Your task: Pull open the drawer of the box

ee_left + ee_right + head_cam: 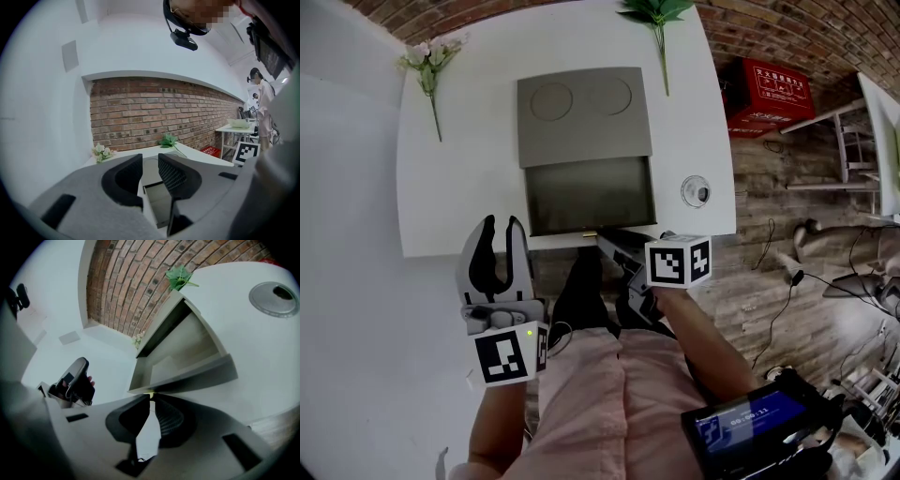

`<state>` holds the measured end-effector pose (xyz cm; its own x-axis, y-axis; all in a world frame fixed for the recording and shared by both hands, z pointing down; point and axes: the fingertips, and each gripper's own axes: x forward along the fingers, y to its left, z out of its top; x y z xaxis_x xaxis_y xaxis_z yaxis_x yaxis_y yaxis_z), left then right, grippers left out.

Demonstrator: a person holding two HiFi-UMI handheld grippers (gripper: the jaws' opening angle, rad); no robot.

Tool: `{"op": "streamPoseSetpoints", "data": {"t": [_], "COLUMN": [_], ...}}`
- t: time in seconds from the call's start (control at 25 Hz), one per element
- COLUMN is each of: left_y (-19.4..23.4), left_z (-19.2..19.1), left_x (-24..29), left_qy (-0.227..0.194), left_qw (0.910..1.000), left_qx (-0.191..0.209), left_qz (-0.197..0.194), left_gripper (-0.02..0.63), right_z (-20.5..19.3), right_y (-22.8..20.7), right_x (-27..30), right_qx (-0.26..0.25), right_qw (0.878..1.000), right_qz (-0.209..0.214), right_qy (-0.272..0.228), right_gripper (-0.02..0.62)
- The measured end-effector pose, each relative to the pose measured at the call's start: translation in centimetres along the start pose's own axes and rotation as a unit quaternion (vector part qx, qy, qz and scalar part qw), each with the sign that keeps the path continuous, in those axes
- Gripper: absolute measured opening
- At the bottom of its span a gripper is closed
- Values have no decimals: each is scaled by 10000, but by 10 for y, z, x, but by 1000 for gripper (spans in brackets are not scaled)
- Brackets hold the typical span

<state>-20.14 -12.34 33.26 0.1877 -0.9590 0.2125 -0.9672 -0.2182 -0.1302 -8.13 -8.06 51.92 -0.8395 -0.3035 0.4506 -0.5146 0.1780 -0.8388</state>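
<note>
One grey box (581, 117) stands approx. in the middle of the white desk (459, 187), w/ two round marks on its top, one (551, 100) beside the other (611, 95). Its one drawer (589, 192) stands open toward the person, and the drawer's front edge is near the desk's near edge. At the middle of this front edge sits one small yellow pull tab (149, 394). The right gripper (602, 238) is at this tab. In the right gripper view its two fingers (169, 417) are closed together at the tips and pinch the pull tab btw. them. The left gripper (500, 225) is held off the desk, below the near edge and to the left of the drawer, touching nothing. Its two fingers (174, 174) stand apart w/ nothing btw. them, and only the desk and the open drawer show through the gap. Each gripper carries one marker cube, so two in total: the right cube (679, 261) and the left cube (508, 354). Two plant sprigs lie on the desk, well apart: one flower sprig (425, 58) w/ pale blossoms at the far left corner, and one green sprig (656, 11) at the far edge, right of the box. One round grommet (696, 190) is set in the desk just right of the drawer. One red crate (769, 89) stands on the wooden floor beside the desk.
</note>
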Motion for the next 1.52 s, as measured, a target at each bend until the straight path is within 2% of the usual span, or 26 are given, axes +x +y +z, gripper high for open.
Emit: {"op": "streamPoseSetpoints", "data": {"t": [1.52], "left_y": [-20], "left_z": [2], "left_x": [-5], "left_qy": [-24], "left_qw": [9999], "left_qx": [141], "left_qz": [-87], "left_gripper": [108], "right_z": [-27], "right_y": [-2], "right_x": [-3], "right_qx": [79], "right_qw": [9998], "right_qz": [102], "right_qy": [168], "right_gripper": [41]}}
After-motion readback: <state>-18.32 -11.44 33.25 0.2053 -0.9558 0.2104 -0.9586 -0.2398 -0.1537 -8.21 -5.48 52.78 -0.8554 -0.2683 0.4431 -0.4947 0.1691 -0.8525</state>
